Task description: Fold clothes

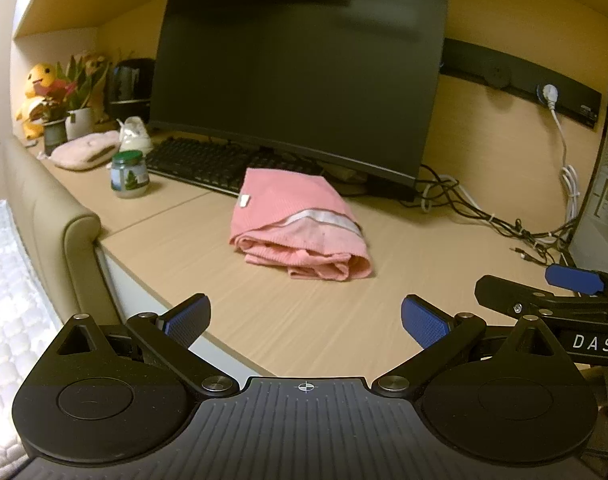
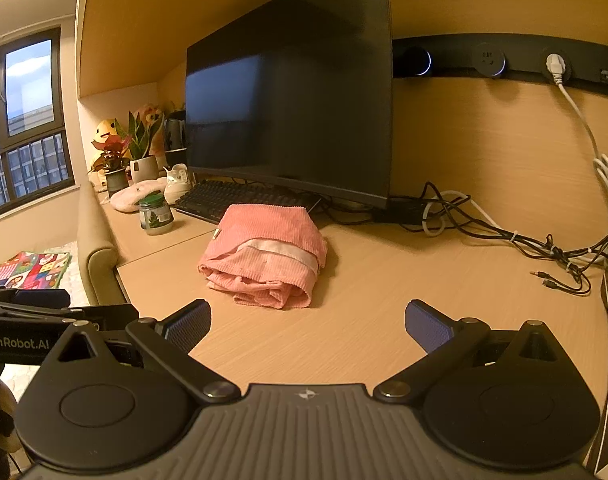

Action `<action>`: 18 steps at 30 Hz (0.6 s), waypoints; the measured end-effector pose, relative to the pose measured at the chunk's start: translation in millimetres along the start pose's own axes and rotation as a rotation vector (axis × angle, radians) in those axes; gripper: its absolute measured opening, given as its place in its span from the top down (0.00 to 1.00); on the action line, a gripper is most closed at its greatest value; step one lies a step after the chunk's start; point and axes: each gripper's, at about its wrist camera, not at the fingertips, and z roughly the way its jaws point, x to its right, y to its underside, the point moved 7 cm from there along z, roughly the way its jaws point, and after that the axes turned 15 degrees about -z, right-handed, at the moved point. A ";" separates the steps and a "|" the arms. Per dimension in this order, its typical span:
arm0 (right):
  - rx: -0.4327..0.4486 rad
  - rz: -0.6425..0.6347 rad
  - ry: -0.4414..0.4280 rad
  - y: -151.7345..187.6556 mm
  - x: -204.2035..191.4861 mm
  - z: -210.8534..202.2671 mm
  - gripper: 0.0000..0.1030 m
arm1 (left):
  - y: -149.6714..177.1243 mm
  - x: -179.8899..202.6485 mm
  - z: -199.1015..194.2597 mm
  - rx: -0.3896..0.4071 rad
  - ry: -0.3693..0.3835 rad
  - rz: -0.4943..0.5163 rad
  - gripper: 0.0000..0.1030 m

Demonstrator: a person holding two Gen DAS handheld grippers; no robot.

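Pink ribbed garment (image 1: 299, 226) folded on your pale wooden desk (image 1: 304, 316), before the black monitor (image 1: 299, 68), your left gripper (image 1: 304, 320) and right gripper (image 2: 308, 324) both released, jaws spread, holding nothing.

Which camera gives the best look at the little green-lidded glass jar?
The left wrist view: the green-lidded glass jar appears larger there, its tree label clear. In the right wrist view the same jar looks smaller and dimmer, beside the black keyboard.
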 end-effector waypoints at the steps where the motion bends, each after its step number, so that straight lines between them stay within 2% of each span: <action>1: -0.001 0.000 0.000 0.1 -0.4 -0.1 0.00 | 0.2 -0.3 0.0 -0.001 0.000 -0.001 0.00; 18: -0.012 -0.003 -0.006 2.4 -5.7 -2.1 0.00 | 4.3 -6.3 -4.7 -0.013 0.005 -0.021 0.00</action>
